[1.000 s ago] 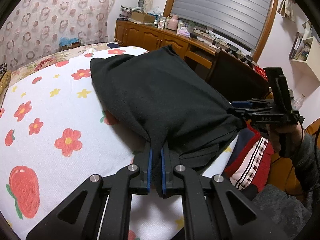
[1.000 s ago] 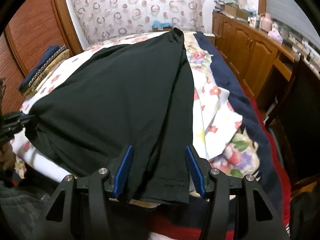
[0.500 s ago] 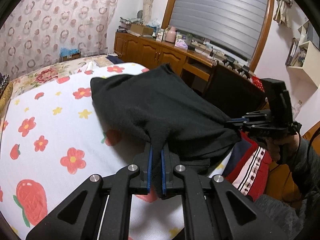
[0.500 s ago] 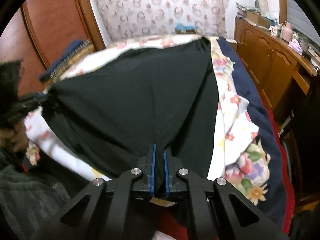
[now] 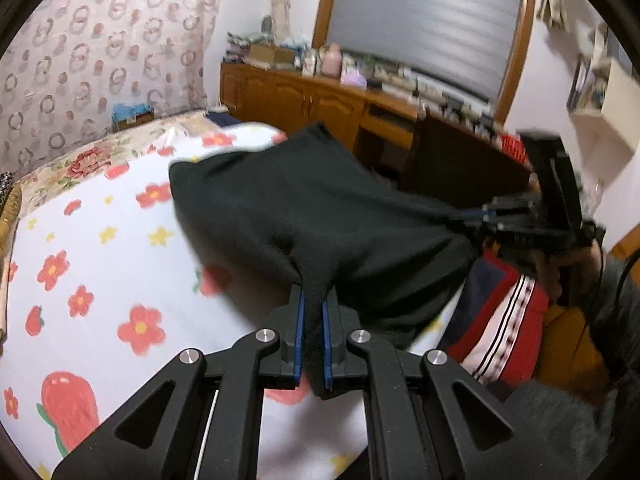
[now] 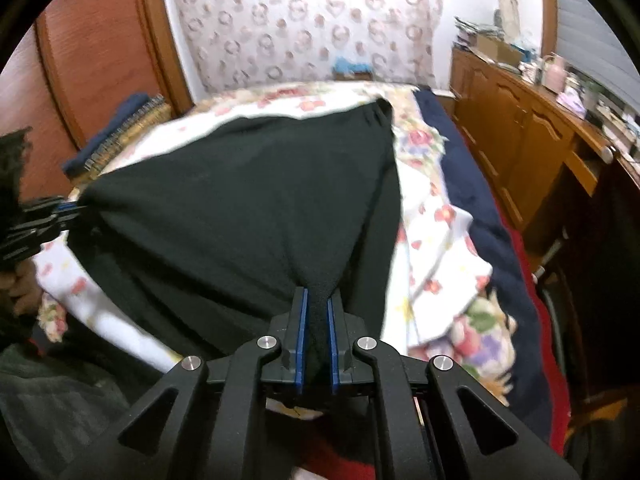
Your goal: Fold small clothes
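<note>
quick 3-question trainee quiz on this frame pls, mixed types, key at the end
1. True or false: the left gripper is shut on the black garment.
2. Multiple choice: what does the right gripper hold? A) a pillow B) the black garment C) nothing
3. Fill in: the garment's far end rests on the white sheet printed with red ____.

Key: 1 true; 2 B; 3 flowers
</note>
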Available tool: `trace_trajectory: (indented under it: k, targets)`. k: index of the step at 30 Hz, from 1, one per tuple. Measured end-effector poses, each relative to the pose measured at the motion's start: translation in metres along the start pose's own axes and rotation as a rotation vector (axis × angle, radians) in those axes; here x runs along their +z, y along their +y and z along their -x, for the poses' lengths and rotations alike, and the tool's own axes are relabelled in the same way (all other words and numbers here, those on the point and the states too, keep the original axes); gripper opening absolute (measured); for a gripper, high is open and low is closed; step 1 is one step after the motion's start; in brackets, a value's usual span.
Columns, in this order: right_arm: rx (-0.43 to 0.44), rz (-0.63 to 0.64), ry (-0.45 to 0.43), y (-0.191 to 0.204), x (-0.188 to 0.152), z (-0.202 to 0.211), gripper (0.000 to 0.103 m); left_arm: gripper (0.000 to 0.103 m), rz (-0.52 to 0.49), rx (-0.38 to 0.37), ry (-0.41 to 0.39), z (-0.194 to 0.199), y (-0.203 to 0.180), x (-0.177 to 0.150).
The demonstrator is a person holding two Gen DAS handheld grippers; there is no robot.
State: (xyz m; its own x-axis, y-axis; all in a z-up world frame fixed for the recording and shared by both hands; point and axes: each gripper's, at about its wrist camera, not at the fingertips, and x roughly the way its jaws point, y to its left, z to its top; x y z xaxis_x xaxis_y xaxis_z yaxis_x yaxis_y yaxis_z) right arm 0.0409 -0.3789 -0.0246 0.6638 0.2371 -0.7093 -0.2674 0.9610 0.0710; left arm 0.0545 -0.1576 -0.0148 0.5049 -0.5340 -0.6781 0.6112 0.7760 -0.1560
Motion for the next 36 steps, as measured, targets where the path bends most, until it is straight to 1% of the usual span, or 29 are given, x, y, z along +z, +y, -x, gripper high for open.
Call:
trace_trajectory:
  k: [2,3,4,5,6,8,14,18,19,20,21,22,23,24,26,30,33,36]
  targets:
    - [-0.043,-0.017,0.021,-0.001,-0.006,-0.008,0.018,0.008,-0.007,0.016,0.026,-0.007,-0.002,-0.005]
    - [-0.049,-0.025,0.033,-0.001,-0.007,-0.011,0.026,0.008,-0.004,0.017,0.033,-0.009,-0.001,-0.008]
    - [-0.058,-0.033,0.045,-0.001,-0.008,-0.015,0.031,0.008,0.001,0.016,0.039,-0.010,0.000,-0.009]
    - [-0.072,-0.044,0.054,-0.001,-0.009,-0.019,0.040,0.008,0.007,0.015,0.044,-0.011,0.001,-0.010]
    - [-0.078,-0.060,0.060,-0.003,-0.010,-0.021,0.045,0.008,0.010,0.012,0.049,-0.012,0.001,-0.010]
    - [-0.075,-0.093,0.071,-0.005,-0.009,-0.024,0.050,0.008,0.015,0.009,0.054,-0.014,0.002,-0.011]
    - [-0.058,-0.106,0.067,-0.008,0.002,-0.027,0.050,0.008,0.020,0.004,0.062,-0.017,0.001,-0.013]
    - [-0.049,-0.069,0.074,-0.005,0.001,-0.027,0.038,0.008,0.021,0.003,0.063,-0.018,0.001,-0.013]
    - [-0.042,-0.067,0.077,-0.005,0.001,-0.027,0.036,0.008,0.021,0.003,0.064,-0.018,0.001,-0.013]
    - [-0.033,-0.068,0.078,-0.005,0.001,-0.027,0.030,0.008,0.022,0.001,0.066,-0.019,0.001,-0.013]
    - [-0.017,-0.070,0.079,-0.007,0.000,-0.027,0.017,0.008,0.024,-0.001,0.067,-0.020,0.001,-0.014]
    - [0.009,-0.070,0.083,-0.007,0.000,-0.027,0.015,0.008,0.025,-0.003,0.068,-0.021,0.001,-0.014]
    - [0.014,-0.062,0.085,-0.007,0.000,-0.027,0.010,0.008,0.028,-0.005,0.066,-0.021,0.001,-0.014]
    - [0.019,-0.044,0.078,-0.006,0.001,-0.024,0.008,0.008,0.031,-0.010,0.054,-0.019,0.002,-0.013]
    - [0.053,-0.050,0.051,-0.009,0.004,-0.016,0.007,0.008,0.030,-0.010,0.010,-0.012,0.002,-0.009]
    - [0.112,-0.068,-0.050,-0.019,0.023,0.010,0.007,0.008,0.055,-0.005,-0.072,0.003,0.008,0.008]
    - [0.128,-0.048,-0.108,-0.020,0.043,0.021,0.007,0.008,0.063,0.001,-0.105,0.008,0.016,0.026]
    - [0.131,-0.028,-0.163,-0.023,0.066,0.026,0.007,0.008,0.072,0.018,-0.120,0.006,0.028,0.048]
